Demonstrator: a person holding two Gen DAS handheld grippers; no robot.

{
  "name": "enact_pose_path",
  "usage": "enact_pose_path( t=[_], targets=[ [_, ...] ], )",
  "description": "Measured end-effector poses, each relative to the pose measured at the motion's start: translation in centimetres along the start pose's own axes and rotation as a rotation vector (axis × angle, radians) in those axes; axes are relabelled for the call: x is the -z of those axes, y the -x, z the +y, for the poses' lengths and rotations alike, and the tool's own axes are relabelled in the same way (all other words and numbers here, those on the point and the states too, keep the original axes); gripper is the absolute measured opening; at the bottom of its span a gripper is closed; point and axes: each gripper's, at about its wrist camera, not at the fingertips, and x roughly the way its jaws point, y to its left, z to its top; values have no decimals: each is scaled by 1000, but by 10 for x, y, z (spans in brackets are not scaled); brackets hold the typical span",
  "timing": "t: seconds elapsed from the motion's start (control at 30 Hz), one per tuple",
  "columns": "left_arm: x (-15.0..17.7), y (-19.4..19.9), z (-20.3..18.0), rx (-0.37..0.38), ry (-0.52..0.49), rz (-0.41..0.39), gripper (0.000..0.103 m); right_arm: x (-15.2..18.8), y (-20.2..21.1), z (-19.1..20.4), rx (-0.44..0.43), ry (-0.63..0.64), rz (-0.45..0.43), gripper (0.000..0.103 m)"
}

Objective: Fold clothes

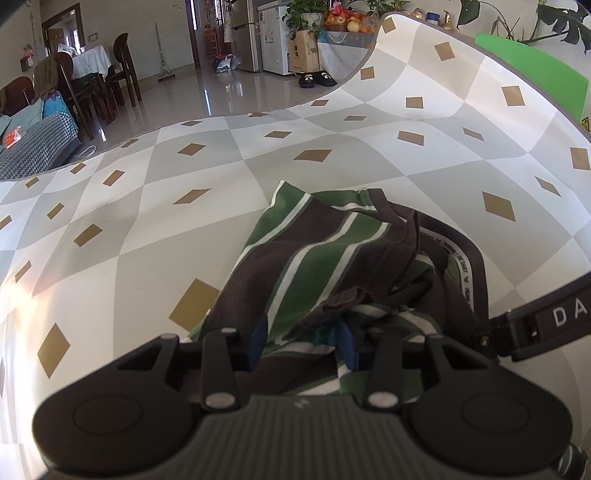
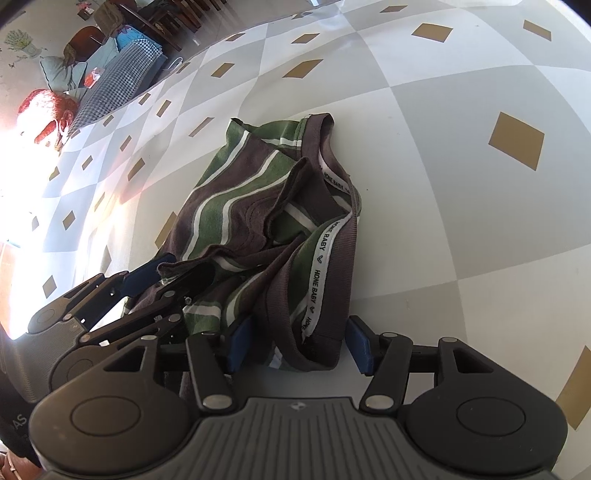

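While a small striped shirt (image 1: pixel 332 266) lies crumpled on a table (image 1: pixel 229 147) covered in a grey-and-white checked cloth with gold diamonds, two hand-held grippers close in on its near edge, apparently to lift and spread it before any fold is made. The left hand-held gripper (image 1: pixel 301 341) has a bunched ridge of brown, green and white fabric between its blue pads (image 1: pixel 258 341); whether they already pinch the cloth cannot be told. The right hand-held gripper (image 2: pixel 297 339) stands open, its pads either side of the brown ribbed neckband (image 2: pixel 317 295) with its white printed tape, touching neither side firmly. Taking the garment at collar and body at once looks like a way to shake it flat, since it is still heaped with the neck opening turned up and layers overlapping. Folding proper seems not yet begun.

Beyond the table's curved edge, a glossy tiled floor (image 1: pixel 207 85) runs to dark wooden dining chairs (image 1: pixel 122 66), a refrigerator (image 1: pixel 247 33), potted plants (image 1: pixel 303 14) and a bowl of fruit (image 1: pixel 343 20). Strong sunlight washes out the table's left side in the right wrist view.
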Motion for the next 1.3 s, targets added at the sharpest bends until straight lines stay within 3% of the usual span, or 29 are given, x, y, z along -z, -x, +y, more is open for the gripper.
enact_pose_path(
  t=[0.1,0.17,0.33,0.47,0.77,0.93,1.2,1.3],
  targets=[
    [0,0,3,17,21,-3,32,1,0,1,3,6,-2,56],
    [0,-1,4,29,29,-1,19,1,0,2,5,10,-3,56],
    [0,4,1,25,26,-24,9,1,0,2,6,14,-3,57],
    [-4,15,6,-14,52,-65,8,1,0,2,6,16,-3,57],
    [-16,38,54,-203,189,-124,8,1,0,3,7,24,-6,57],
    [-12,42,78,-282,239,-110,8,1,-1,6,13,29,-8,58],
    [8,47,135,-519,410,-43,8,-1,-1,6,10,37,-6,58],
    [17,47,149,-601,451,-4,13,-2,-1,5,7,31,-4,58]
  ],
)
